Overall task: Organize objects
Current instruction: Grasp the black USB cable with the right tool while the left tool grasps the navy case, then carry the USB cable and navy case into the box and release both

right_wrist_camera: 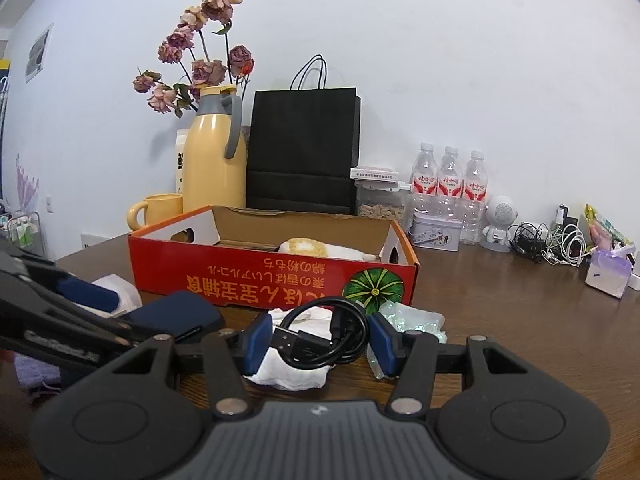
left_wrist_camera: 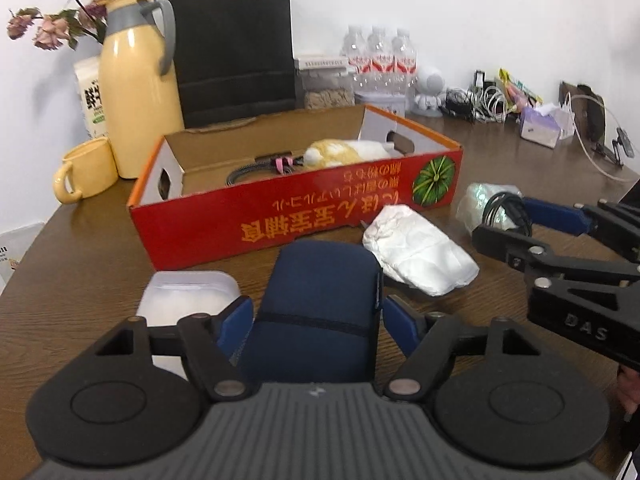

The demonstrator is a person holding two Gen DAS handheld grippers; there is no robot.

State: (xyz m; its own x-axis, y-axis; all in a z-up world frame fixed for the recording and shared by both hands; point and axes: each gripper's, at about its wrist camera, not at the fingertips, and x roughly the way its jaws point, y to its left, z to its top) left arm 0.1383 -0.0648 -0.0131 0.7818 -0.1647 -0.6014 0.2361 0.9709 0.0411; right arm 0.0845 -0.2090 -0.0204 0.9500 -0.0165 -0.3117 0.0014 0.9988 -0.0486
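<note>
So the navy case (left_wrist_camera: 320,304) is clamped between the blue pads of the left hand-held gripper (left_wrist_camera: 318,320), near the front of the desk (left_wrist_camera: 80,264), and it looks like it's being held flat so it can be carried over the box wall. The coiled black cable (right_wrist_camera: 320,336) is pinched in the right hand-held gripper (right_wrist_camera: 318,338), pads closed on either side of the coil, probably because a loose loop is easiest grabbed across its width. Whether either item is lifted or resting on the desk can't really be told.

The red cardboard box (left_wrist_camera: 296,216) sits just behind both, open at the top, with a plush toy (left_wrist_camera: 344,152) and a braided cable (left_wrist_camera: 256,168) already dropped in, so it's presumably where everything goes. Room is left in the near-left part of the box.

A crumpled white wrapper (left_wrist_camera: 420,256) lies between the two grippers, a shiny plastic packet (right_wrist_camera: 412,320) beside the right one, and a white lidded container (left_wrist_camera: 188,300) touching or just beside the left pad. The box's front wall is the edge to be cleared. Behind it things are crowded by the yellow jug (left_wrist_camera: 136,92), mug (left_wrist_camera: 84,172) and black paper bag (left_wrist_camera: 236,52), so an approach from the front is probably safest.
</note>
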